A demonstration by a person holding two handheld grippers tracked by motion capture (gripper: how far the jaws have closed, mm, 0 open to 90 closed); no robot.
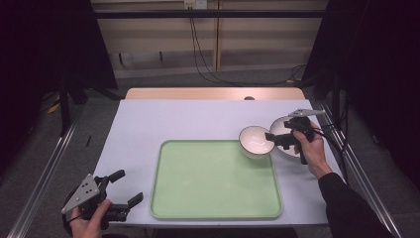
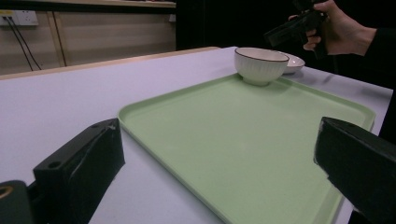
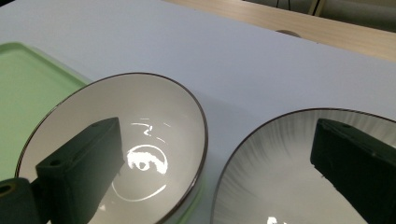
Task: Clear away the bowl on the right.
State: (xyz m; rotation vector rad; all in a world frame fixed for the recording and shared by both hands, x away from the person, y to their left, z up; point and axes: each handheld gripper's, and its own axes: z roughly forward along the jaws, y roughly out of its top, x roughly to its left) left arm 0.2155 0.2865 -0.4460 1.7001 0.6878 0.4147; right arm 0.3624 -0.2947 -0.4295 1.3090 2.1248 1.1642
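High view: right gripper (image 1: 275, 140) released above two bowls.
One bowl (image 1: 256, 141) sits on the tray (image 1: 168, 198); left gripper (image 1: 130, 187) released.

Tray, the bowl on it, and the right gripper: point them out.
Tray (image 1: 213, 198), high view, bare floor.
Bowl (image 1: 255, 140), high view, inside.
Right gripper (image 1: 271, 137), high view, between fingertips.

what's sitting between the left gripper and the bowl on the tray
Nothing but bare green tray: the left gripper view shows it running from the left gripper to the bowl on its far corner.
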